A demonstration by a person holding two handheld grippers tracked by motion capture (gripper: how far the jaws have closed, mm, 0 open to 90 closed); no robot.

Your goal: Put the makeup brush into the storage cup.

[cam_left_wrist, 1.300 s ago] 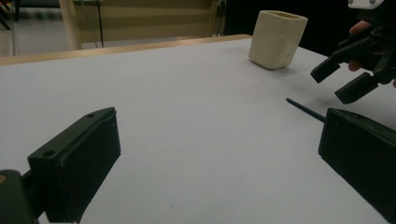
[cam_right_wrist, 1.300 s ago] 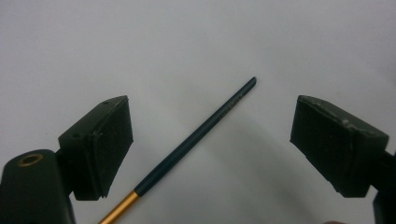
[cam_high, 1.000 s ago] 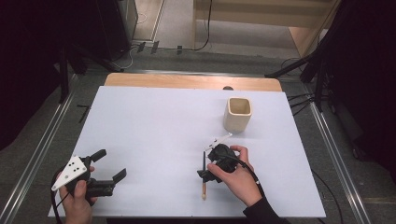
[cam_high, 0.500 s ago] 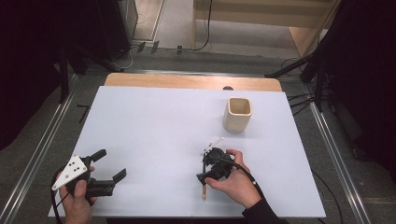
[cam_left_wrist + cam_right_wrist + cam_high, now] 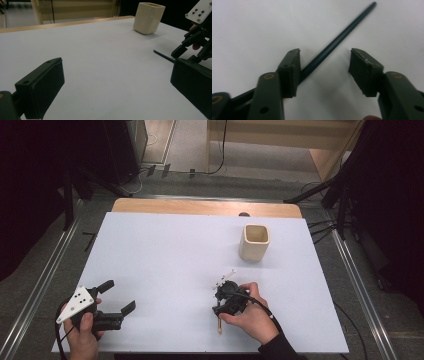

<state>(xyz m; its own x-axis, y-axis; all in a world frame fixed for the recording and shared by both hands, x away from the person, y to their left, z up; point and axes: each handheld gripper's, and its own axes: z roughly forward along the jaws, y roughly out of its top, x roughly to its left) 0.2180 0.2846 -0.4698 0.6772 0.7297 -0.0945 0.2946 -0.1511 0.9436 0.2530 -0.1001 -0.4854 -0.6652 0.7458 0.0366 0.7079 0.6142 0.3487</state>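
two jaws of the right hand-held gripper [image 5: 324,72] straddle the thin dark pencil-like stick [image 5: 337,40] flat on the white table [image 5: 165,260], just been closing, not gripping; left hand-held gripper [image 5: 120,297] idles wide open.

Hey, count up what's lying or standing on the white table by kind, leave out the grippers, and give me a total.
Cream square cup: 1
Dark thin pencil, lying flat between the right gripper's open jaws, which have just been closing: 1
Total: 2
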